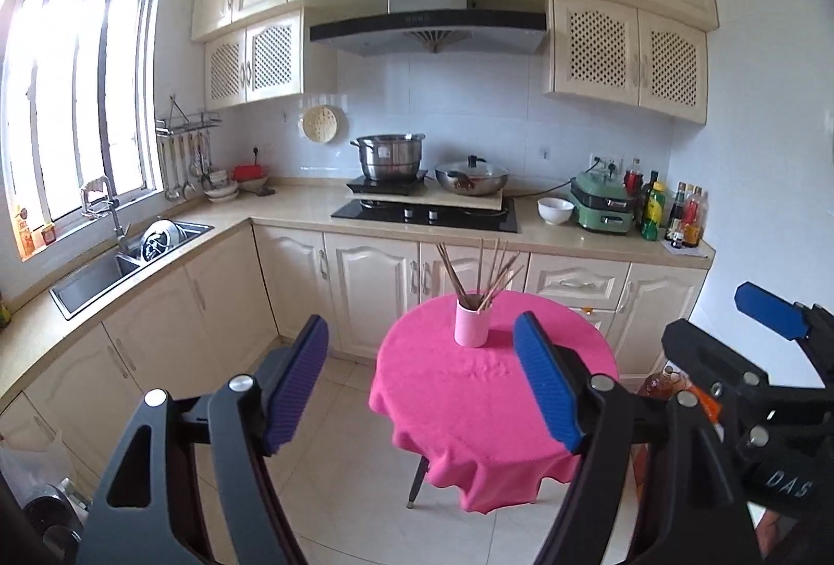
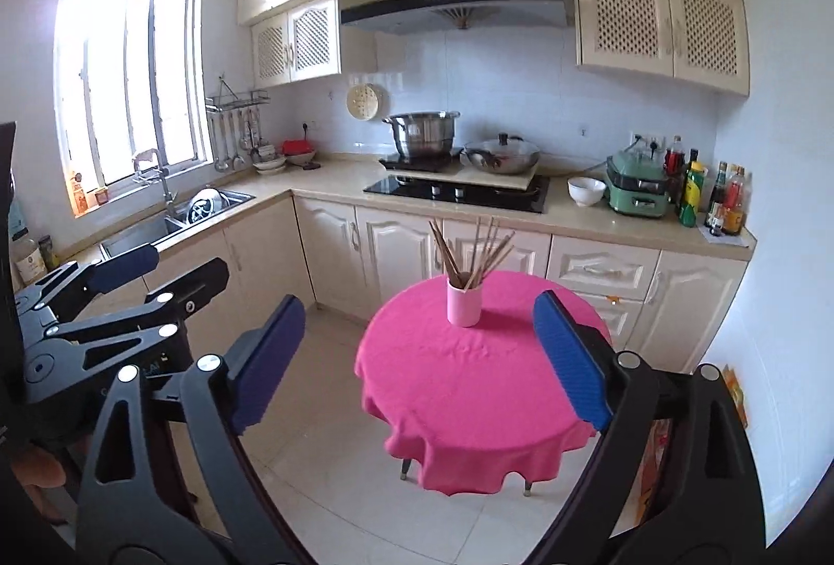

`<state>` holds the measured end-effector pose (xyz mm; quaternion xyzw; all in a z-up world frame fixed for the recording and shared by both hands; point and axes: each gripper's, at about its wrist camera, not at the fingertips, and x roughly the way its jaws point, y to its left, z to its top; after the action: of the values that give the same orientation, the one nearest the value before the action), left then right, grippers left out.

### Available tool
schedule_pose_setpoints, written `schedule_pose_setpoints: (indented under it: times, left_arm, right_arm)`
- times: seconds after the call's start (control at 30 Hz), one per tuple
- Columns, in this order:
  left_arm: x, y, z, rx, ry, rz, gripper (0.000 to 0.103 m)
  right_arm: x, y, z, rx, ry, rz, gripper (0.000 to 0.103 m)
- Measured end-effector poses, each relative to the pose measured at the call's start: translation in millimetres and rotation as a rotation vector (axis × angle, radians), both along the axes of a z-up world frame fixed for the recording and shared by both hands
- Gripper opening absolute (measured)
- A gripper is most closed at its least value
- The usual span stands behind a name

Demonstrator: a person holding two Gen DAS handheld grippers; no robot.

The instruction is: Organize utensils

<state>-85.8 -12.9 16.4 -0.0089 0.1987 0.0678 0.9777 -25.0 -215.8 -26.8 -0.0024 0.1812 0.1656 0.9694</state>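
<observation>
Both grippers are away from the table (image 1: 469, 408), held in the air in front of it, and both are empty. The left gripper (image 1: 422, 382) has its jaws spread wide with nothing between them; the right gripper (image 2: 419, 356) is the same.

The chopsticks (image 1: 482, 273) stand together in the pink cup (image 1: 471, 322), which is upright on the far part of the pink cloth. No other utensil lies on the cloth. I judge the sorting looks finished, or close to it. If something remains, the next move needs a look for loose utensils and then a fresh approach to the table.

The near edge of the table is partly covered by the gripper fingers. The bottom of the cup cannot be seen, so the number of chopsticks is hard to tell.
</observation>
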Motion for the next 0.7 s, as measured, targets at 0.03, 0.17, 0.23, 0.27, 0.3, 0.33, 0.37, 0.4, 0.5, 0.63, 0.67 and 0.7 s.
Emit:
schedule_pose_setpoints:
  times: [0.03, 0.17, 0.23, 0.27, 0.3, 0.33, 0.37, 0.4, 0.5, 0.63, 0.67, 0.7]
  left_arm:
    - [-5, 3, 1, 0.002, -0.003, -0.002, 0.073]
    - [-31, 18, 9, 0.003, -0.025, -0.009, 0.073]
    - [-43, 24, 14, -0.003, -0.041, -0.018, 0.073]
    - [-48, 26, 16, -0.004, -0.049, -0.021, 0.073]
    - [-51, 27, 17, -0.003, -0.056, -0.021, 0.073]
    - [-56, 29, 18, 0.001, -0.064, -0.020, 0.073]
    - [-60, 30, 19, 0.004, -0.066, -0.021, 0.073]
    - [-62, 31, 19, 0.005, -0.066, -0.021, 0.073]
    - [-74, 32, 20, 0.014, -0.079, -0.024, 0.073]
    - [-81, 34, 21, 0.015, -0.086, -0.028, 0.073]
    - [-83, 34, 20, 0.016, -0.087, -0.027, 0.073]
    - [-85, 35, 20, 0.012, -0.087, -0.029, 0.073]
  right_arm:
    - [-8, 5, 1, -0.005, -0.009, -0.007, 0.089]
    - [-30, 21, 7, -0.017, -0.023, -0.009, 0.089]
    - [-42, 27, 11, -0.025, -0.036, -0.022, 0.090]
    - [-47, 29, 12, -0.030, -0.040, -0.029, 0.090]
    - [-51, 31, 12, -0.030, -0.042, -0.033, 0.091]
    - [-55, 31, 13, -0.028, -0.043, -0.037, 0.091]
    - [-59, 33, 13, -0.026, -0.040, -0.037, 0.091]
    - [-62, 34, 14, -0.026, -0.040, -0.037, 0.091]
    - [-71, 37, 16, -0.029, -0.045, -0.041, 0.091]
    - [-80, 39, 17, -0.030, -0.049, -0.045, 0.092]
    - [-79, 40, 16, -0.032, -0.048, -0.045, 0.092]
    - [-80, 40, 16, -0.033, -0.047, -0.045, 0.092]
